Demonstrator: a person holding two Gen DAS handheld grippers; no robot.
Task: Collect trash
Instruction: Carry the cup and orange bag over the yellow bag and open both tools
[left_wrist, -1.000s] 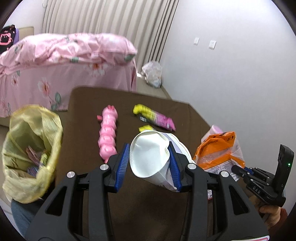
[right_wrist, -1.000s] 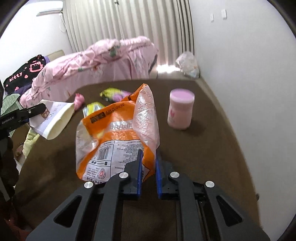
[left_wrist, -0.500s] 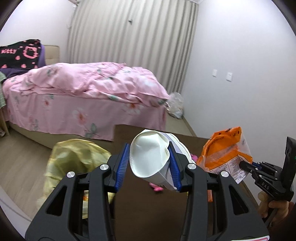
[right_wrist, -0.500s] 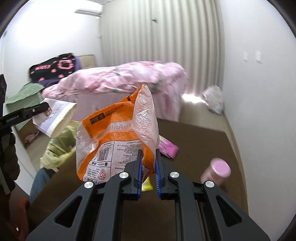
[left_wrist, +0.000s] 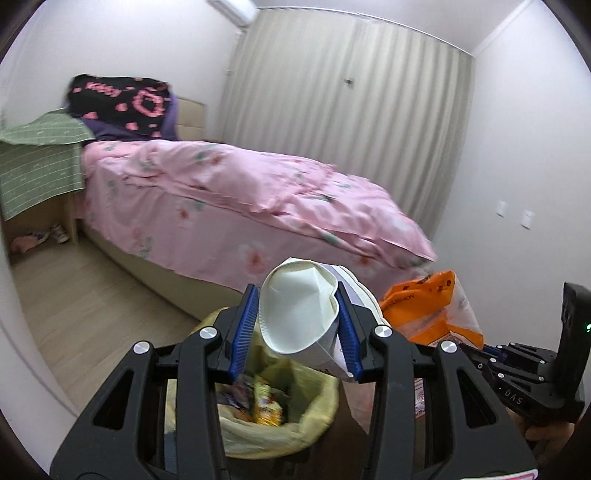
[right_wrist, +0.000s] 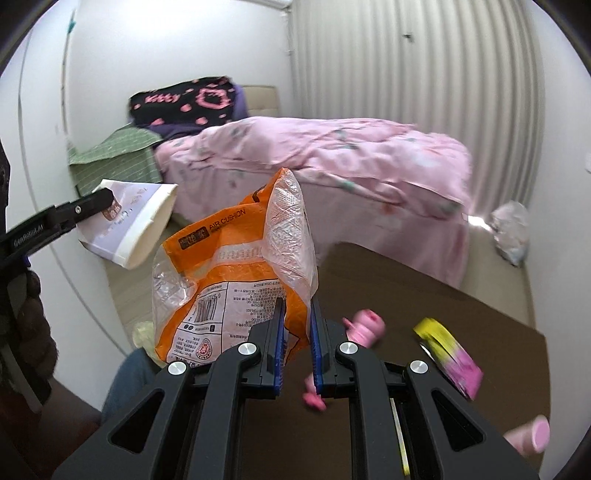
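White paper cup (left_wrist: 299, 314) sits centre-low in the left wrist view, clamped across its mouth by the left gripper (left_wrist: 295, 325); rim already dented, so it's light, thin-walled and crushes easily. Best hold is where it is now, across the rim, with little force. It hangs just above the yellow trash bag (left_wrist: 288, 417) at lower centre, which already holds wrappers.

Orange snack bag (right_wrist: 236, 273) fills centre-left of the right wrist view, pinched at its lower edge by the right gripper (right_wrist: 295, 343), jaws nearly closed on the film. Limp, slick, near weightless; looks likely to flop or slide, so an edge pinch suits it.

Brown table (right_wrist: 424, 295) at lower right still carries a pink toy (right_wrist: 364, 325), a yellow-pink wrapper (right_wrist: 448, 350) and a pink bottle (right_wrist: 532, 439). Pink bed (left_wrist: 240, 195) sits behind.
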